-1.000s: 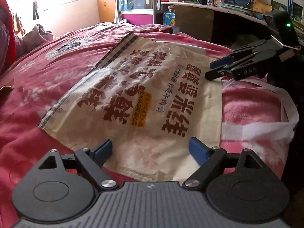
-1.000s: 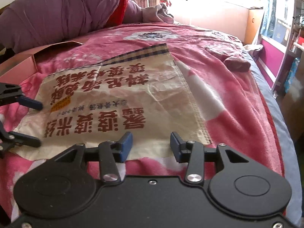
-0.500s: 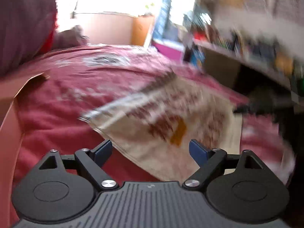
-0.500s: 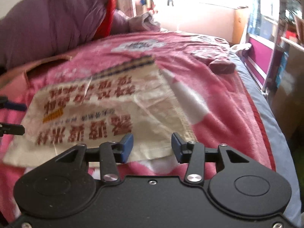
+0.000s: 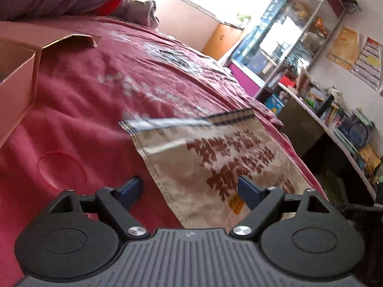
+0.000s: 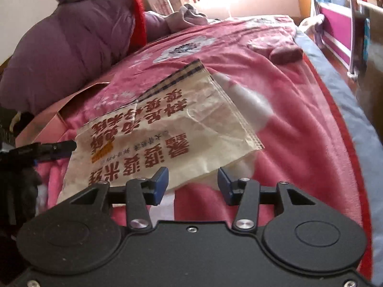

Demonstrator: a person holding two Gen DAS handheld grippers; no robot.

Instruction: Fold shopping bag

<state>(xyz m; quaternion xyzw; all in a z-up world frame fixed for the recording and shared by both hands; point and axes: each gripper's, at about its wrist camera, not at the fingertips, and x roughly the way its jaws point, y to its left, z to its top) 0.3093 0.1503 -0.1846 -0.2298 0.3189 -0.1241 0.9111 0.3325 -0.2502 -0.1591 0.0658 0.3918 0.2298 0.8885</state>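
Now the shopping bag [image 6: 167,129] lies spread flat on the pink bedspread [image 6: 299,124], print up, its checked band at the far end, toward 12 o'clock in my right wrist view. I see no fold in it; the near corner at 4 o'clock curls up a little. A white strap [image 6: 168,203] peeks out under the near edge.

My right tool [image 6: 192,186] hovers over that near edge, fingers spread, pinching nothing. My left tool [image 5: 190,191] is also spread and empty, straddling the bag's long side seam.

To fold well, I judge each tool should take the edge close to a corner, catch both layers, and carry them over level so the seams meet square; the thin, crinkled cloth looks apt to slip or sag between the two grips.

Only the right view shows the whole bag outline, the curled corner and the left tool's fingers [image 6: 62,147] at 9 o'clock beside the bag's edge. Only the left view shows the open pink box [image 5: 16,91] at 10 o'clock and the bookshelf [image 5: 340,119] at 3 o'clock.
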